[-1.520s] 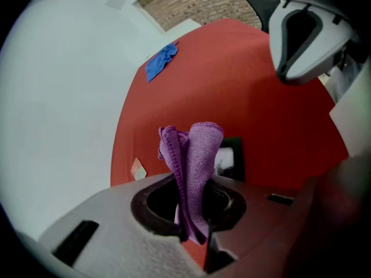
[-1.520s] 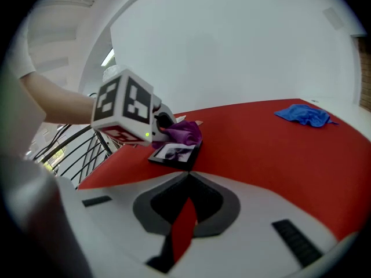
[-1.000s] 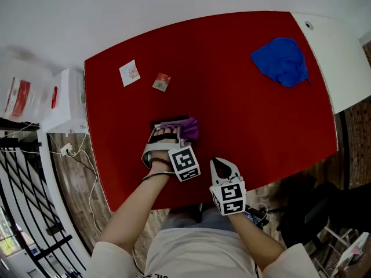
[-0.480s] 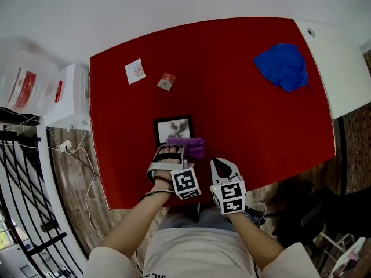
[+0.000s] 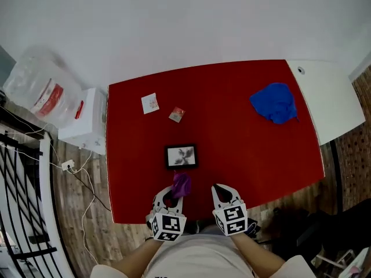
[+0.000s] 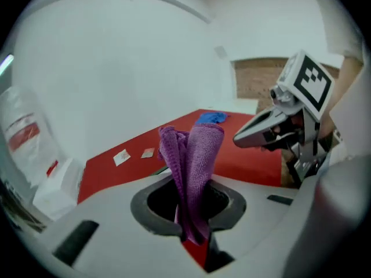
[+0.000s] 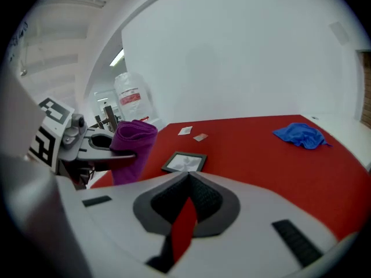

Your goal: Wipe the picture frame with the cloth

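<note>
**Cloth in your left gripper, frame lying apart on the table**

Head view: your left gripper (image 5: 173,194) and right gripper (image 5: 223,191) sit side by side at the near edge of the red table (image 5: 249,149). The picture frame (image 5: 181,156) lies flat on the table, just beyond the left gripper and not touching either tool.

Left gripper view: your jaws are closed tight on the purple cloth (image 6: 194,167). It is pinched low between them, and its folded bulk stands up above the jaw tips. In the head view the cloth shows between the gripper and the frame, near the frame's closest edge. You cannot tell from these views whether it touches the table.

Right gripper view: your jaws meet at their tips with nothing between them. Only a sliver of red table shows through the gap behind the tips. The frame lies ahead and slightly left of the jaws.

Elsewhere on the table, a blue cloth (image 5: 273,103) lies crumpled towards the far right corner, well apart from the frame. A white card (image 5: 150,103) and a small packet (image 5: 177,114) rest near each other towards the far left.
</note>
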